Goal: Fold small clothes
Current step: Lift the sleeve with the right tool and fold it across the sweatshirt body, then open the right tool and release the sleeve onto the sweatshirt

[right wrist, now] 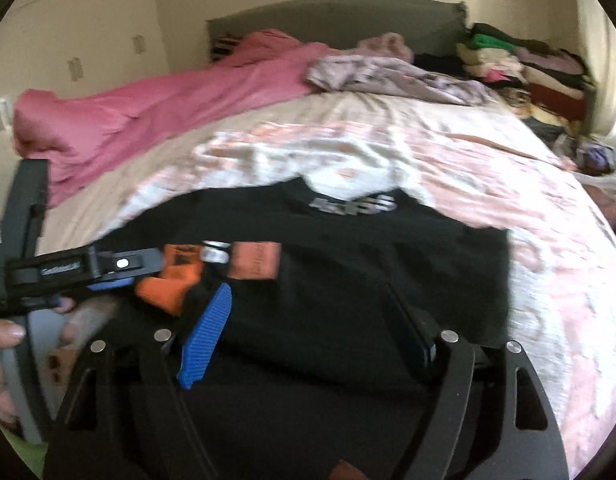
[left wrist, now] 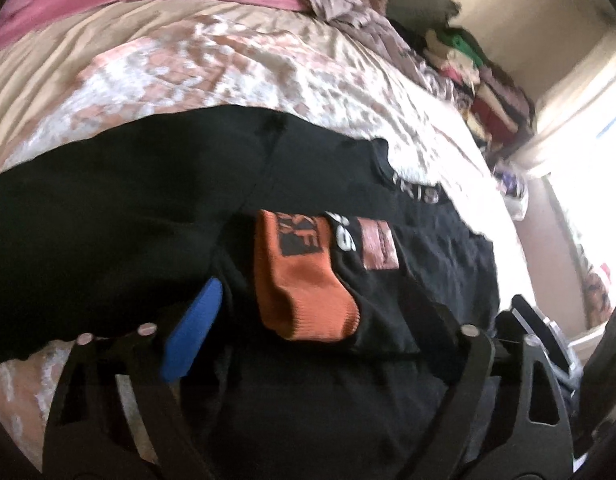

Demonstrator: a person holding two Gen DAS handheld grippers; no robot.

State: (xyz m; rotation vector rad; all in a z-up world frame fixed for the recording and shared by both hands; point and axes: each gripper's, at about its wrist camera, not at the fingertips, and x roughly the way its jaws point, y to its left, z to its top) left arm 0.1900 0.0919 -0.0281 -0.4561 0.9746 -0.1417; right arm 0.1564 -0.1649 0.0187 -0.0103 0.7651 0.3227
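A black garment (left wrist: pixel 128 208) lies spread on the patterned bedspread (left wrist: pixel 228 68); the right wrist view shows it too (right wrist: pixel 348 280). On it rest an orange ribbed piece with a black logo (left wrist: pixel 304 292) and a pink patch (left wrist: pixel 380 244). My left gripper (left wrist: pixel 316 328) is open, and the orange piece lies between its blue pad (left wrist: pixel 192 332) and its dark finger without being pressed. My right gripper (right wrist: pixel 308 340) is open just over the black cloth, holding nothing. The left gripper (right wrist: pixel 156 276) reaches in from the left beside the orange piece (right wrist: pixel 168 288).
A pink blanket (right wrist: pixel 148 108) lies along the bed's far left side. Crumpled patterned clothes (right wrist: pixel 388 72) sit near the grey headboard (right wrist: pixel 328 16). A stack of folded clothes (right wrist: pixel 528 68) stands at the far right. A hand (right wrist: pixel 4 344) holds the left gripper's handle.
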